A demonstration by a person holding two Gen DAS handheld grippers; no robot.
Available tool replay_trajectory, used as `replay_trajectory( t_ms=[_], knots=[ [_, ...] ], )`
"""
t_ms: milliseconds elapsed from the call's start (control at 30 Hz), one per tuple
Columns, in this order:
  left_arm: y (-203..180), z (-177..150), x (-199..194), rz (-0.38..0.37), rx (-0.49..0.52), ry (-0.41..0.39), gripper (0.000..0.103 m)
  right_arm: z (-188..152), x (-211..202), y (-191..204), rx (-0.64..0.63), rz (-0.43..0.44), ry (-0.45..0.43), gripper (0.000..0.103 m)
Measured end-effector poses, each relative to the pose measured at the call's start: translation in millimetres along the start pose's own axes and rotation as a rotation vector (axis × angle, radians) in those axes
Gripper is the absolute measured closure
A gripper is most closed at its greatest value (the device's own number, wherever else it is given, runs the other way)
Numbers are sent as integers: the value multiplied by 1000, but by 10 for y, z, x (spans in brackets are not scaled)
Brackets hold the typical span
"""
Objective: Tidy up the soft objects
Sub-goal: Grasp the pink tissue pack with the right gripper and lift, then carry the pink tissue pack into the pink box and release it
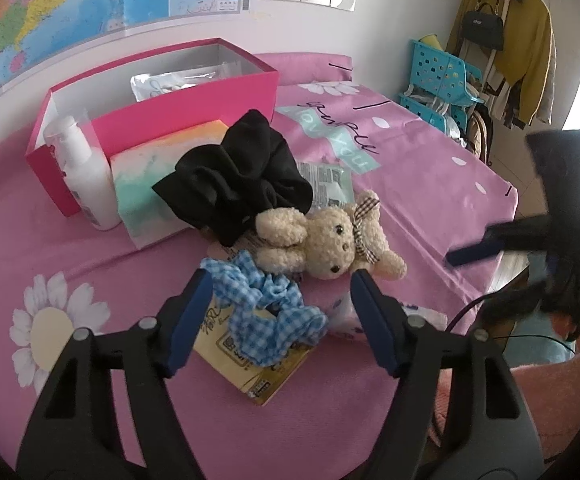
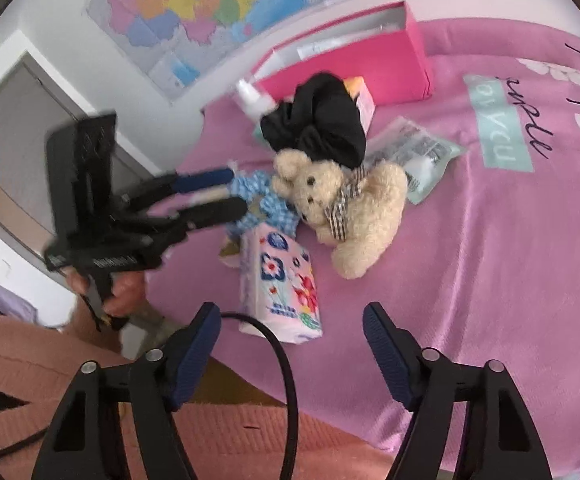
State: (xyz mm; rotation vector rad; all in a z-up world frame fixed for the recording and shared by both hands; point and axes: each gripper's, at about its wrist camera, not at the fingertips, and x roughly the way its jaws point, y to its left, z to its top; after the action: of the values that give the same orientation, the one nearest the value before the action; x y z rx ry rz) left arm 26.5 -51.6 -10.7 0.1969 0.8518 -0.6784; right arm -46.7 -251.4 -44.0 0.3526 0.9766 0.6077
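**Left jaws straddle the blue scrunchie; right hand waits off the table edge**

The left gripper stands with its jaws wide and nothing pressed between them. The blue gingham scrunchie lies right in that gap, nearest the pad at nine o'clock and overlapping a yellow packet beneath it. Its long axis runs roughly from ten o'clock to four o'clock in the left wrist view — slantwise across the line of closing, so the pads would meet its flanks rather than its ends. Whether the fingertips already touch the fabric I cannot tell.

At one o'clock from the scrunchie, just beside it, lies the cream teddy bear on its back; the black scrunchie is heaped at twelve o'clock, against the pastel box. The pink box sits open beyond, at eleven o'clock, and looks the likely destination.

The right gripper is also wide and empty, over the edge of the pink cloth, with a floral tissue pack at twelve o'clock ahead — the bear further on. The left hand is plainly the nearer to the blue scrunchie; the bear's paw close by is the thing to avoid catching.
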Motion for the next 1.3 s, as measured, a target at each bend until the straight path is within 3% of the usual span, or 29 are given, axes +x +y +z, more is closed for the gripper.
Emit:
replay_trajectory(
  t_ms=[133,200,267,433,533,633,667,800,900,1133,1300],
  knots=[
    [-35,-20,5,14,3,1,30,17,-443,-9,-21,-17,-131,28],
    [-72,-43,8,22,14,0,30,-1,-552,5,-37,-57,-147,28],
    [-97,-59,25,22,19,2,30,-80,-534,43,-71,-135,-109,28],
    [-128,-72,32,29,15,0,32,-222,-182,159,-127,-129,-27,33],
    [-130,-72,20,26,7,-2,35,-233,162,256,-180,-141,-9,43],
    [-118,-87,1,20,1,-4,36,-198,381,268,-202,-152,-7,70],
    [-108,-93,-6,13,-1,-3,36,-172,402,250,-204,-155,-18,74],
    [-119,-83,-24,-40,4,-11,36,-7,231,128,-184,-139,-93,80],
    [-149,-35,-8,-122,18,-8,36,149,90,76,-176,-97,-148,81],
    [-148,188,-13,-242,13,-30,36,421,-111,68,-158,8,-190,81],
    [-67,481,-103,-230,37,-90,36,688,-173,136,-187,67,-194,81]
  ],
)
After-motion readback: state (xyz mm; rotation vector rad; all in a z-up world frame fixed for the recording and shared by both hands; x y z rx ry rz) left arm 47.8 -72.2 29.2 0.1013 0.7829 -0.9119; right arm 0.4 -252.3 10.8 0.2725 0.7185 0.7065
